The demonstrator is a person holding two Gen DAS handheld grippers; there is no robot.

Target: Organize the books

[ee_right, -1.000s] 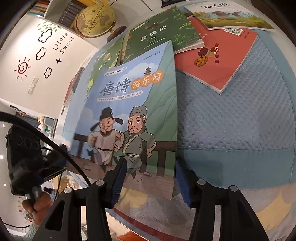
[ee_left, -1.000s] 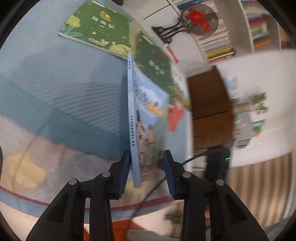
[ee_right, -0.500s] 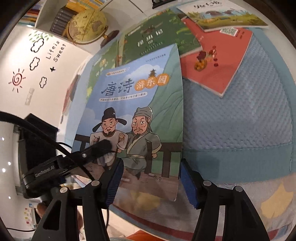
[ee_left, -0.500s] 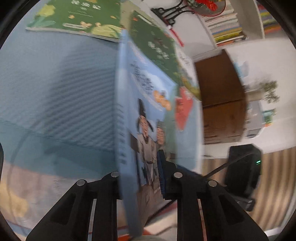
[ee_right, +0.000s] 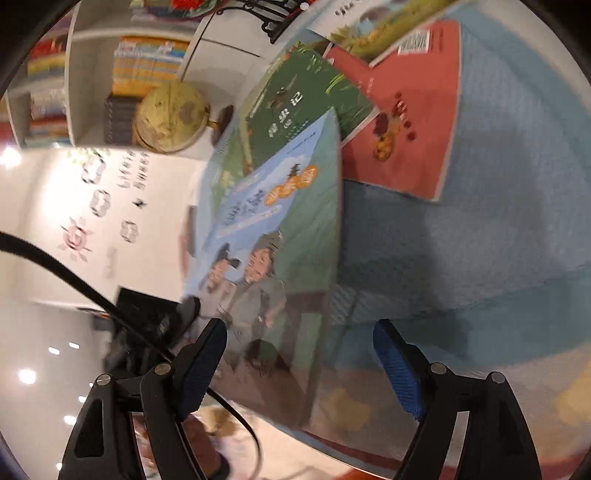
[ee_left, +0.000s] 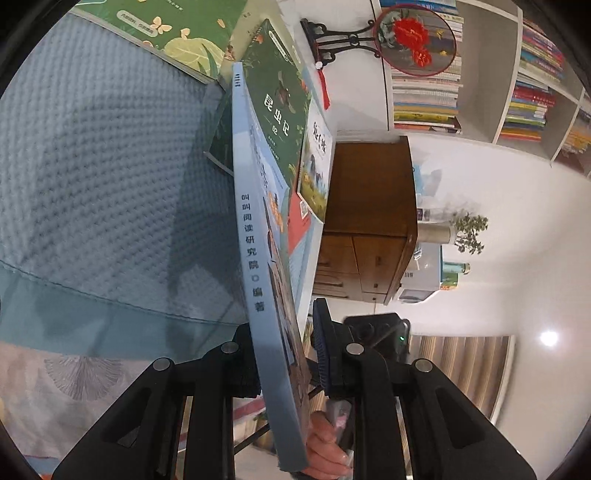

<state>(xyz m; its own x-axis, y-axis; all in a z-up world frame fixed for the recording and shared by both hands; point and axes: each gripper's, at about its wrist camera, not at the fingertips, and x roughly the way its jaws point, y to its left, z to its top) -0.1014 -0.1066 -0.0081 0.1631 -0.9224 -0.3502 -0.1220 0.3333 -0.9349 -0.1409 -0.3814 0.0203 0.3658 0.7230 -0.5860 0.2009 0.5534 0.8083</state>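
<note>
A light-blue picture book (ee_left: 251,258) with two cartoon men on its cover stands on edge, spine toward the left wrist camera. My left gripper (ee_left: 284,343) is shut on its near end, the right pad pressed to the cover. In the right wrist view the same book (ee_right: 280,236) shows its cover, blurred. My right gripper (ee_right: 299,365) has its jaws opening wide; the book's lower corner sits between them, and neither pad touches it. A dark green book (ee_left: 277,99), a red book (ee_right: 410,110) and a landscape-cover book (ee_left: 314,166) lie on the blue quilt (ee_left: 92,166).
Another green book (ee_left: 173,29) lies at the quilt's far edge. Beyond it stand a wooden cabinet (ee_left: 369,214), filled bookshelves (ee_left: 517,74), a round fan ornament (ee_left: 413,37) and a globe (ee_right: 170,118). A person's hand (ee_left: 325,450) shows below the book.
My left jaws closed onto the blue book and moved further along it. My right jaws spread away from the book and the right view rolled and blurred.
</note>
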